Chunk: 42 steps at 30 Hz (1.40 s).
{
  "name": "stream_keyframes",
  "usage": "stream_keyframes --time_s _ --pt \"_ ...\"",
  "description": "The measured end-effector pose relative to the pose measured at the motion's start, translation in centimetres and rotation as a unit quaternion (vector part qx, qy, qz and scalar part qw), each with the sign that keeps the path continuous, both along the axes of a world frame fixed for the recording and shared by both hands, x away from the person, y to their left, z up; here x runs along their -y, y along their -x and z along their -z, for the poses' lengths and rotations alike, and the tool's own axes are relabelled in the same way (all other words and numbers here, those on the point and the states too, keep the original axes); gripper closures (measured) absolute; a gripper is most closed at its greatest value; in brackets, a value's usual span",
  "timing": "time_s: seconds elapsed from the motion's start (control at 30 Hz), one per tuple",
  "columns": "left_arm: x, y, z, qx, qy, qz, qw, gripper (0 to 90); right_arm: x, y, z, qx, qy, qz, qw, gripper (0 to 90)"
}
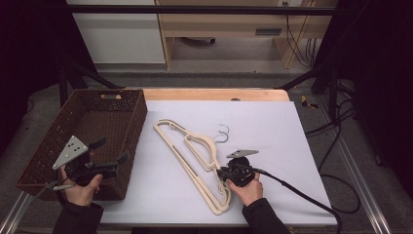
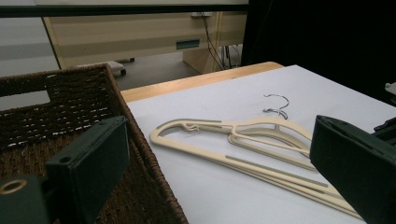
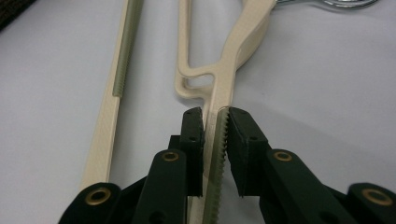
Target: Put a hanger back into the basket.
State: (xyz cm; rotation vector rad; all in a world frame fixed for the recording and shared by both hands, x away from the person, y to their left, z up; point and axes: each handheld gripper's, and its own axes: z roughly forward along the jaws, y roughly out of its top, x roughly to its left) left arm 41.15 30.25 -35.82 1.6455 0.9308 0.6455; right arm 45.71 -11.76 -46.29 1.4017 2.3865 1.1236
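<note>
The right tool (image 3: 215, 122) pinches an arm of a cream hanger (image 3: 224, 79) lying on the white desk (image 1: 272, 126); its lower end is cut off. The left tool (image 1: 109, 153), spread wide, hangs over the brown basket (image 1: 122, 97). Farther off, the metal hooks (image 1: 221, 134) overlap, hard to separate.

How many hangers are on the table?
2. Both cream hangers lie stacked on the white sheet beside the basket, hooks together. More could hide underneath.
</note>
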Motion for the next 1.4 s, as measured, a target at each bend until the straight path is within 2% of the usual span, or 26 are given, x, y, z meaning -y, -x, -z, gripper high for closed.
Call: stream_keyframes --time_s 0.13,0.17,0.3,0.37,0.43,0.47,0.53,0.57,0.6,0.63,0.7,0.83,0.9,1.07,1.23,1.4 --pt "0.3 0.0 0.0 0.0 -0.001 0.002 1.0 4.6 0.2 0.1 -0.4 0.007 -0.008 -0.006 0.9999 80.1" --pt "0.4 0.0 0.0 -0.001 -0.002 0.003 1.0 4.7 0.2 0.2 -0.6 0.002 -0.015 0.0 0.9999 80.1" --pt "1.0 0.1 0.0 -0.004 -0.008 0.01 0.9999 4.8 0.3 0.2 -0.7 0.004 -0.013 -0.005 0.9999 80.2" --pt "1.5 0.1 -0.1 -0.006 -0.005 0.015 0.9999 5.1 0.3 0.3 -0.9 0.005 -0.021 -0.008 0.9997 80.3" --pt "2.1 0.2 -0.2 -0.007 -0.008 0.019 0.9998 5.2 0.5 0.4 -1.0 0.012 -0.015 -0.009 0.9998 80.3" --pt "2.5 0.2 -0.3 -0.007 -0.008 0.021 0.9997 5.2 0.4 0.4 -1.2 0.01 -0.022 -0.005 0.9997 80.3" --pt "3.3 0.2 -0.6 -0.01 -0.012 0.029 0.9995 5.3 0.6 0.4 -1.2 0.016 -0.021 -0.011 0.9996 80.4" --pt "3.7 0.2 -0.8 -0.01 -0.015 0.034 0.9993 5.3 0.5 0.5 -1.3 0.013 -0.021 -0.006 0.9997 80.4" --pt "4.2 0.1 -1.0 -0.01 -0.016 0.038 0.9991 5.3 0.5 0.5 -1.4 0.013 -0.024 -0.005 0.9996 80.4" --pt "4.7 0.0 -1.2 -0.01 -0.014 0.041 0.999 5.3 0.7 0.4 -1.3 0.023 -0.019 -0.014 0.9994 80.5" --pt "5.7 -0.4 -1.5 -0.013 -0.014 0.053 0.9984 5.6 0.7 0.5 -1.5 0.023 -0.019 -0.012 0.9995 80.5" --pt "8.1 -1.7 -1.7 -0.02 -0.015 0.07 0.9972 5.9 0.8 0.6 -1.8 0.028 -0.028 -0.013 0.9991 80.7" --pt "9.5 -2.7 -1.5 -0.028 -0.028 0.077 0.9963 5.9 0.8 0.6 -1.9 0.029 -0.027 -0.013 0.9991 80.7" --pt "12.9 -5.3 -0.6 -0.063 -0.036 0.098 0.9925 6.9 0.8 0.7 -1.9 0.032 -0.028 -0.014 0.999 80.7" --pt "15.6 -7.5 0.3 -0.081 -0.055 0.109 0.9892 9.0 0.9 0.8 -2.0 0.038 -0.028 -0.017 0.9987 80.8" --pt "17.4 -9.3 1.3 -0.097 -0.045 0.119 0.9872 12.9 0.9 1.0 -2.2 0.045 -0.026 -0.02 0.9984 80.9"
